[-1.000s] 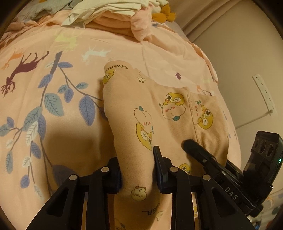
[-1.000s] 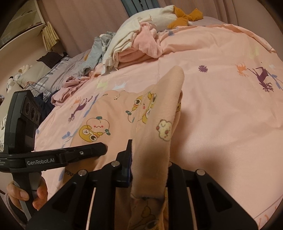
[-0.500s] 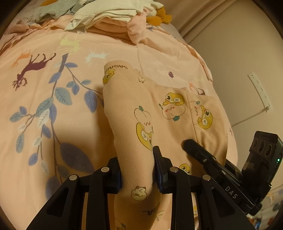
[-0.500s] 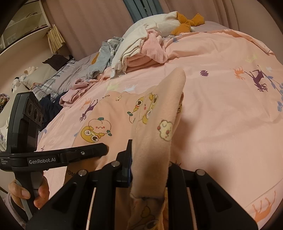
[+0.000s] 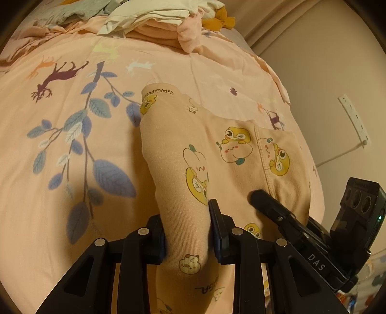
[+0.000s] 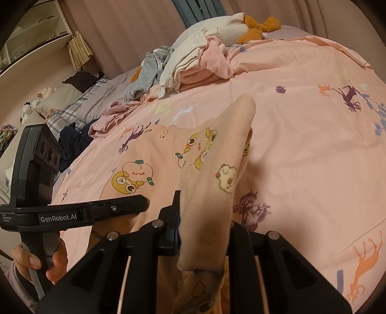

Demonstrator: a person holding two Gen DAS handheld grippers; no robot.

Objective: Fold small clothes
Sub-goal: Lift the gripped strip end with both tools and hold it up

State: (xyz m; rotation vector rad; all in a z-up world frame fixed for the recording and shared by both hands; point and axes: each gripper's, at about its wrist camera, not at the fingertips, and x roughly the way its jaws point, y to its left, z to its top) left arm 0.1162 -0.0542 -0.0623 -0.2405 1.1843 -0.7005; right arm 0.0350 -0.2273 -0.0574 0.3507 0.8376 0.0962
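Note:
A small peach garment (image 5: 217,154) printed with yellow cartoon animals lies on the pink bedspread (image 5: 72,145). My left gripper (image 5: 187,231) is shut on its near left edge, a fold of cloth bunched between the jaws. My right gripper (image 6: 205,227) is shut on the garment's (image 6: 193,164) other near edge, the fleecy cloth standing up between the jaws. Each gripper shows in the other's view: the right one (image 5: 301,227) beside the left, the left one (image 6: 79,212) held in a hand.
A heap of unfolded clothes (image 6: 197,60) lies at the far end of the bed, also in the left wrist view (image 5: 156,19). More clothes and pillows (image 6: 79,108) lie far left. A wall with a power strip (image 5: 354,120) borders the bed.
Both grippers have kept their hold on the garment and lifted slightly, so more of the far bed and clothes heap shows. The garment's shape is nearly unchanged.

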